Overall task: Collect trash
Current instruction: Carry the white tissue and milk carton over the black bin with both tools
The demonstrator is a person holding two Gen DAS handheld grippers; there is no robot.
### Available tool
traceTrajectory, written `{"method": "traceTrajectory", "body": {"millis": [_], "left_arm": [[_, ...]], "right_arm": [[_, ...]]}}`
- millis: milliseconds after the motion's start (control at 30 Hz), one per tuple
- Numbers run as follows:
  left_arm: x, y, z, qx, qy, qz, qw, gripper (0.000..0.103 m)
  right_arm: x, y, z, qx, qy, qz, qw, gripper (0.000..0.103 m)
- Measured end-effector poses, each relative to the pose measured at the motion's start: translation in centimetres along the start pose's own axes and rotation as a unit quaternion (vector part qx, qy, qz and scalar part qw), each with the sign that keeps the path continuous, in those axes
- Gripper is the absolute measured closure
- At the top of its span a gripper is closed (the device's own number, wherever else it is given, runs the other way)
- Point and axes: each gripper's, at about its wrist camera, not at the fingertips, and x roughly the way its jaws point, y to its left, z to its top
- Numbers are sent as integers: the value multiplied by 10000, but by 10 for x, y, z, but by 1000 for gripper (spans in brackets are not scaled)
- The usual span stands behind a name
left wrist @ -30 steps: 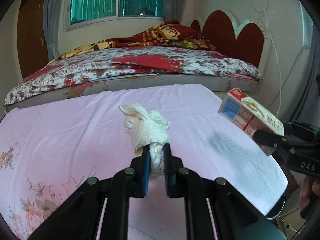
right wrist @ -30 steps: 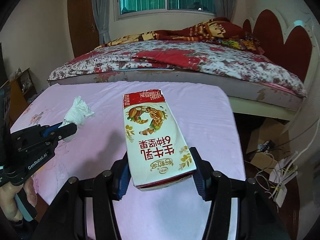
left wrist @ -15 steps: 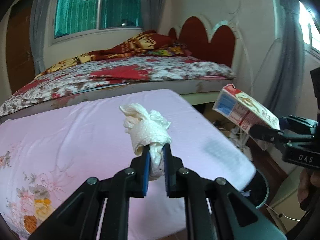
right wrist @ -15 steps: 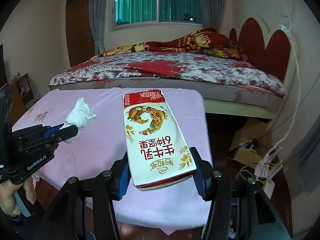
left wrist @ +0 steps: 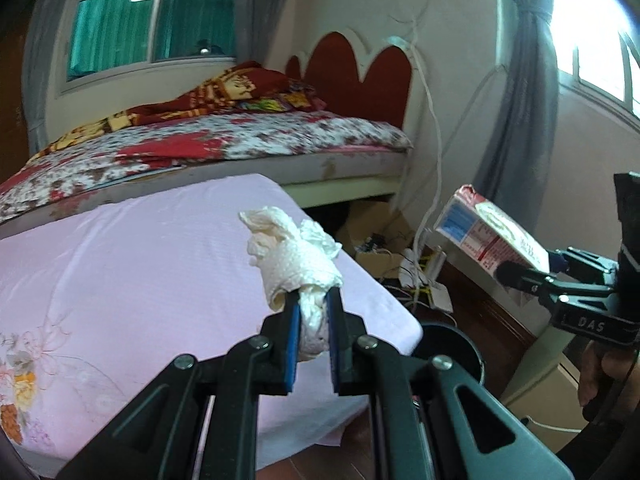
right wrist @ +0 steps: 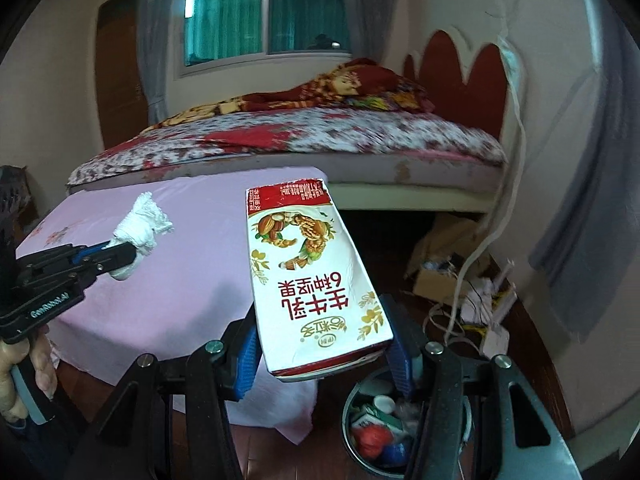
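Left tool (left wrist: 312, 312): clenched on crumpled tissue (left wrist: 294, 258), frame centre, over pink-covered bench (left wrist: 132, 264) edge. Right tool (right wrist: 324, 356): clamped on milk carton (right wrist: 312, 276), centre frame, above floor. Trash bin (right wrist: 378, 432): lower right, part-filled. Step: carrying both items to bin. Next: position over bin opening, release each in turn.

I see the table (right wrist: 168, 304) before the bed (right wrist: 320, 148). The bin (right wrist: 356, 436) stands on the floor just right of the table's near corner, trash inside; cardboard box (right wrist: 436, 280) behind it.
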Motion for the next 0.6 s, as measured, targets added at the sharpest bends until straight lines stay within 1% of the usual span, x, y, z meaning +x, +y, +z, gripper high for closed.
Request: {"method": "traceTrajectory", "body": {"millis": [133, 300, 500, 600], "left_arm": [[9, -28, -7, 138, 109, -193, 9997, 90], [18, -59, -15, 307, 217, -485, 9981, 90], [32, -95, -22, 498, 392, -836, 9945, 90], [38, -114, -26, 591, 485, -1008, 9920, 90]], "right_arm": [[2, -27, -21, 307, 172, -146, 9993, 47], [-5, -51, -32, 478, 185, -324, 9982, 47], [-15, -77, -49, 591, 265, -633, 9959, 47], [-18, -93, -64, 717, 391, -753, 9938, 47]]}}
